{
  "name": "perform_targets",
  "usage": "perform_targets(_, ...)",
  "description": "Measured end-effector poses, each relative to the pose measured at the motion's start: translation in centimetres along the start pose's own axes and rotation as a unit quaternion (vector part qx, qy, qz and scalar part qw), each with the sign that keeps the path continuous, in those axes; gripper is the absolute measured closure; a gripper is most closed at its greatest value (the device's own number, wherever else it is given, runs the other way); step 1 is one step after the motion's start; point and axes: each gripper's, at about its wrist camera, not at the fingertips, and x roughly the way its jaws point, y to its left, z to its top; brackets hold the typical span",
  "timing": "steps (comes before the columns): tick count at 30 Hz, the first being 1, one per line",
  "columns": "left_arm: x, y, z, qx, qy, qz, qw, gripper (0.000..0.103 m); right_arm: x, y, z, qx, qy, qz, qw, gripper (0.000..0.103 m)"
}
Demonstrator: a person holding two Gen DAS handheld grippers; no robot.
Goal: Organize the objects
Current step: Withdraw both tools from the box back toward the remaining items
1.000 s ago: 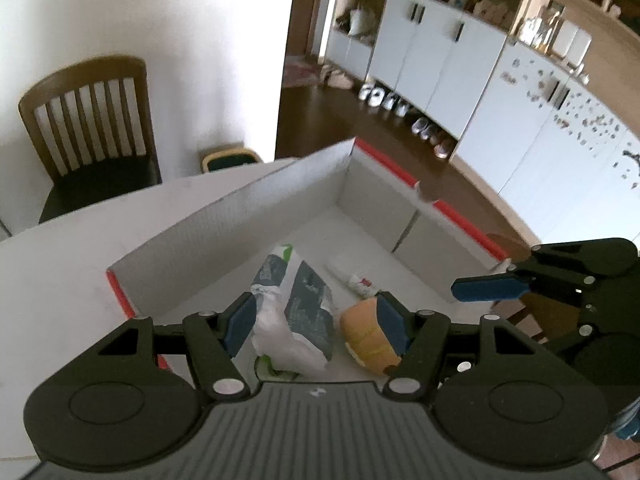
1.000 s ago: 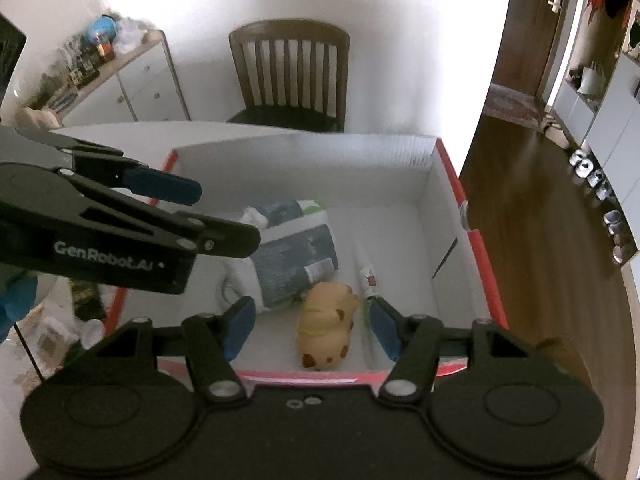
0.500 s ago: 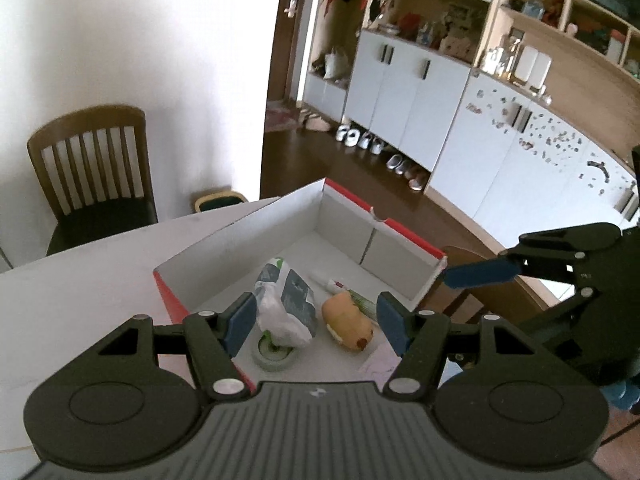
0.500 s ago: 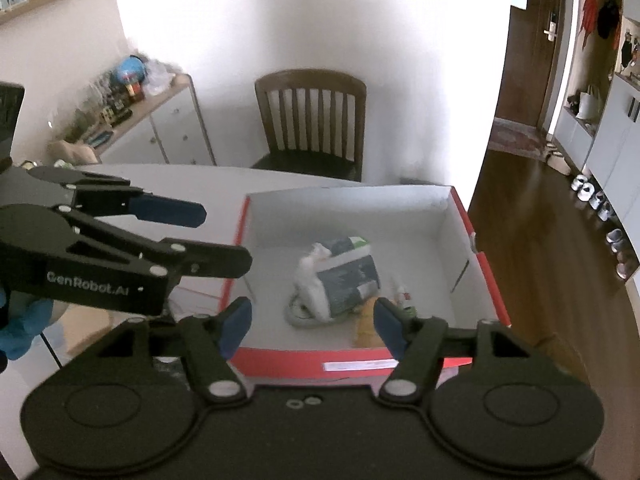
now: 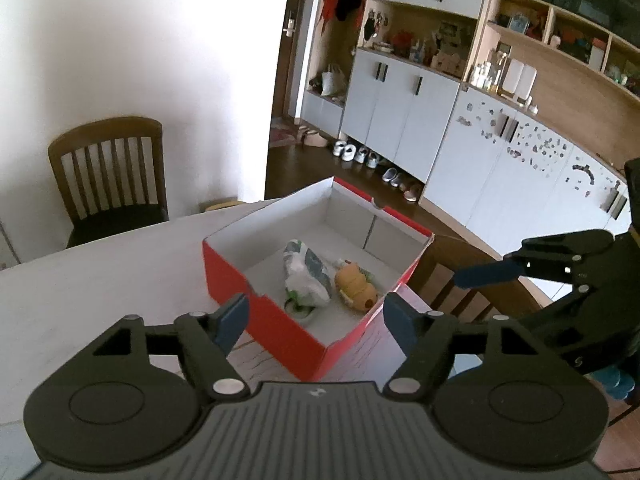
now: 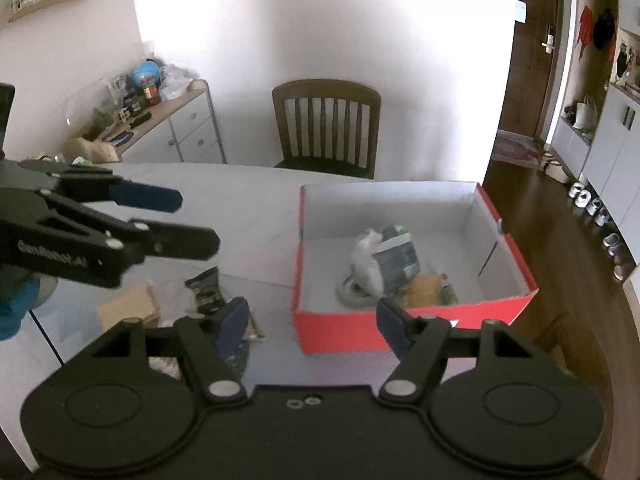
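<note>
A red box (image 5: 276, 332) with white insides sat on the white table (image 5: 100, 280), in the middle of the left wrist view. In the right wrist view the same box (image 6: 400, 332) was in the middle right of the frame. No lid was on it.

Inside the box lay a white plastic bag with a grey packet (image 5: 306, 276), and it sat near the close side of the box. Just beside it, to the right, lay a small orange plush toy (image 5: 354, 286). A green and white roll of tape (image 5: 298, 306) peeked out from under the bag.

The left gripper (image 5: 316, 316) was at the bottom of its view, above the near corner of the box. Its blue fingers (image 5: 234, 318) were spread wide and held nothing. The right gripper (image 6: 312, 320) was also wide apart and empty, low in its own view, in front of the box.

On the table to the left of the box, in the lower left of the right wrist view, lay a dark snack packet (image 6: 206, 290) and a flat tan thing (image 6: 128, 310). A brown wooden chair (image 6: 326, 124) stood behind the table by the white wall.
</note>
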Motion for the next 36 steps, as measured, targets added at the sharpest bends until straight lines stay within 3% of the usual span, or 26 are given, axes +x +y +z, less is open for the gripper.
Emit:
perform_targets(10, -3.6, 4.4, -4.8, -0.019, 0.007, 0.011, 0.9997, 0.024, 0.7, 4.4, -3.1, 0.015, 0.008, 0.001, 1.0, 0.016)
perform_targets(19, -5.3, 9.6, -9.8, -0.064, 0.032, 0.031, 0.9969, 0.02, 2.7, 8.0, -5.9, 0.018, 0.024, -0.011, 0.999, 0.011)
perform_targets(26, -4.7, 12.9, -13.2, -0.077, 0.06, 0.056, 0.9936, 0.019, 4.6, 9.6, -7.8, 0.032, 0.043, -0.013, 0.998, 0.011)
perform_targets(30, -3.8, 14.1, -15.0, -0.065, 0.076, 0.068, 0.9926, 0.0, 5.8, 10.2, -8.8, 0.042, 0.057, -0.016, 0.997, 0.011)
perform_targets(36, -2.4, 16.1, -16.9, -0.064, 0.085, 0.078, 0.9913, 0.0, 7.2, 11.3, -10.4, 0.035, 0.074, -0.014, 0.997, 0.011)
